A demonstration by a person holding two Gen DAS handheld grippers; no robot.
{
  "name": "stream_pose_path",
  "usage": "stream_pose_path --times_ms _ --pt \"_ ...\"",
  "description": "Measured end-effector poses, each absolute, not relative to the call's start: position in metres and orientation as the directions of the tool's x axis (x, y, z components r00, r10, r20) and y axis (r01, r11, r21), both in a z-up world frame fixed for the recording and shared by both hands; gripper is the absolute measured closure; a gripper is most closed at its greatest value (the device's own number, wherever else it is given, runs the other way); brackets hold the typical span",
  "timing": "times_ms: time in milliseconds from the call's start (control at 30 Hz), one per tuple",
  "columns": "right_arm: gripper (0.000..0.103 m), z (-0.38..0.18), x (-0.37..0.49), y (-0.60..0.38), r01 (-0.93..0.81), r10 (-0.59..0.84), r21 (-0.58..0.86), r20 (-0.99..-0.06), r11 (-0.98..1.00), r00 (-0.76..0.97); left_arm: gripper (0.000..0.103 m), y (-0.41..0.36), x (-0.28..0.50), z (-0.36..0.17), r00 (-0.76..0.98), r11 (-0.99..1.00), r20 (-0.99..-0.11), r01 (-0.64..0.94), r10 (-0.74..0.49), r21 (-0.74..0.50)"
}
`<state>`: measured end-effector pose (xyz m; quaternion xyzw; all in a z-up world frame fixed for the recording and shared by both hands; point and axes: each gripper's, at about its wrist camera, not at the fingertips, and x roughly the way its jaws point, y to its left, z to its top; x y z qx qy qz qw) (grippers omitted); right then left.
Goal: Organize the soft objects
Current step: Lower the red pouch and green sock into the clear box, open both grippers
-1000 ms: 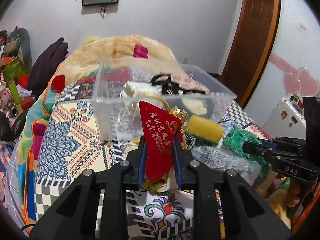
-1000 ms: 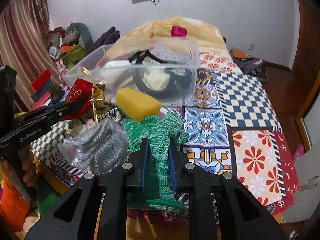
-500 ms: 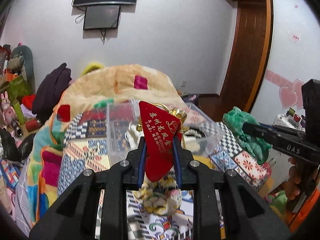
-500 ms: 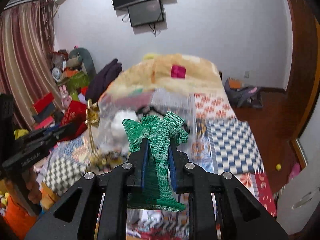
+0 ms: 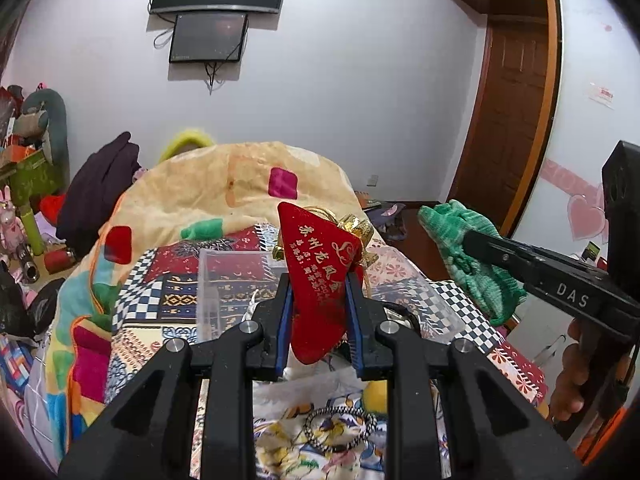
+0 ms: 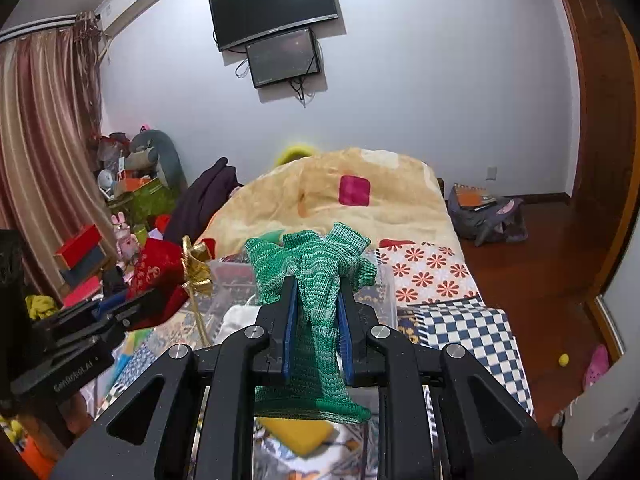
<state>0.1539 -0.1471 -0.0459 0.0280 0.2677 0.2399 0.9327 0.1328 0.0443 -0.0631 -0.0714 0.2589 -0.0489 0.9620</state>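
My left gripper (image 5: pixel 318 300) is shut on a red velvet pouch (image 5: pixel 320 276) with gold lettering and a gold bow, held high above the bed. It also shows in the right wrist view (image 6: pixel 156 272). My right gripper (image 6: pixel 316 308) is shut on a green knitted cloth (image 6: pixel 316 272), also raised; the cloth shows in the left wrist view (image 5: pixel 468 256) at the right. A clear plastic bin (image 5: pixel 232 280) stands on the bed below and ahead of both grippers. A yellow sponge (image 6: pixel 296 432) lies below the right gripper.
The bed carries a patchwork cover (image 6: pixel 472 328) and a heaped yellow blanket (image 6: pixel 344 196). A black-and-white hair tie (image 5: pixel 340 428) lies on a printed cloth near me. Clutter and toys (image 6: pixel 132 184) line the left wall. A bag (image 6: pixel 484 216) sits on the wooden floor at right.
Both grippers have risen well above the bed with their loads still held. The bin and the sponge have dropped low in both views.
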Motion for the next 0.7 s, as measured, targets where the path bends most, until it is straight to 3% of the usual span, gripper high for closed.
stream_pose_path --times_ms 467,700 --pt "0.086 -0.089 0.193 -0.117 -0.437 0.399 0.106 -0.634 0.893 0.663 0.079 0.037 0.189 -0.117 0.737 0.986 -0.661 0.053 -0.144 -0.156" --pt "0.084 -0.104 0.200 -0.109 -0.439 0.361 0.067 -0.684 0.896 0.634 0.079 0.033 0.196 -0.132 0.705 0.990 -0.696 0.062 -0.133 -0.126"
